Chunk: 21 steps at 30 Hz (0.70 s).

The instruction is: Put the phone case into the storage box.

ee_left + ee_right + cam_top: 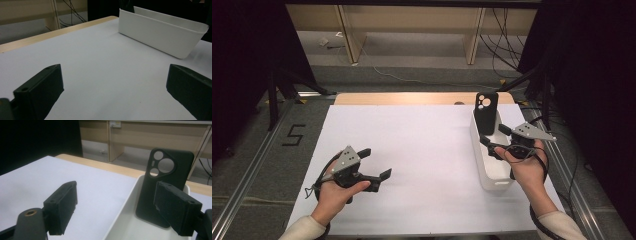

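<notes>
Right gripper, jaws spread and empty, hovers just beside the upright phone case at the bin's far end.

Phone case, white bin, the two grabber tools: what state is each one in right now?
Phone case: upright, leaning in the bin's far end, not gripped.
White bin: open-topped, standing on the table.
Left gripper: jaws wide open, nothing between them.
Right gripper: jaws open, just beside the case.
</notes>
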{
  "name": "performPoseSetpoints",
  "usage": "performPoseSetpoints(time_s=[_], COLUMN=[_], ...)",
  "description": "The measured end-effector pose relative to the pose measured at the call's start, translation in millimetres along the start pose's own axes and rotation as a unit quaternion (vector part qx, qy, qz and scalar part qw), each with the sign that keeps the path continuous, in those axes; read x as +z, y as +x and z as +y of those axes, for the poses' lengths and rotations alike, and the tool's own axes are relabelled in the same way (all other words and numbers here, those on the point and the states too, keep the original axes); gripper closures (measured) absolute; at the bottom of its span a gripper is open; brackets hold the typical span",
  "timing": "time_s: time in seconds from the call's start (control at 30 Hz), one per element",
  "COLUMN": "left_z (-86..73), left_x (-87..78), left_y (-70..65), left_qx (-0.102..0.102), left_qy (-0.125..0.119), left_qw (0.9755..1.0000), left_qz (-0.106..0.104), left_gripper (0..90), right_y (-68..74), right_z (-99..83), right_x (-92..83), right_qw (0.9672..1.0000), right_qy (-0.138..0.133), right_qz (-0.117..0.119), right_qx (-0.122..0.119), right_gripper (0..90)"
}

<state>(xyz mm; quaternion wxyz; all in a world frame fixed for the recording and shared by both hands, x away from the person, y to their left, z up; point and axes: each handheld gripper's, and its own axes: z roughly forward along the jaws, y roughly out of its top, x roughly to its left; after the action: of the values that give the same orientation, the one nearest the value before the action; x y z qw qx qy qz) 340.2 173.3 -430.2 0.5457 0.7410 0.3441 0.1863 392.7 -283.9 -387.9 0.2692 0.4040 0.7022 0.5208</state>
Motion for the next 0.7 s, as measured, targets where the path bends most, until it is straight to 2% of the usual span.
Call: performPoseSetpoints(time_s=[0.7], left_z=[0.6], left_x=[-1.2], left_y=[1.3], left_qx=[-0.001], left_qy=[-0.004], left_qw=[1.0], left_qz=[0.005], left_gripper=[0.6], right_y=[13.2], right_z=[-12.4], right_x=[-20.3], right_qw=[0.9984], right_qy=[-0.016], right_qz=[0.049], right_qx=[-0.024], right_gripper=[20.0])
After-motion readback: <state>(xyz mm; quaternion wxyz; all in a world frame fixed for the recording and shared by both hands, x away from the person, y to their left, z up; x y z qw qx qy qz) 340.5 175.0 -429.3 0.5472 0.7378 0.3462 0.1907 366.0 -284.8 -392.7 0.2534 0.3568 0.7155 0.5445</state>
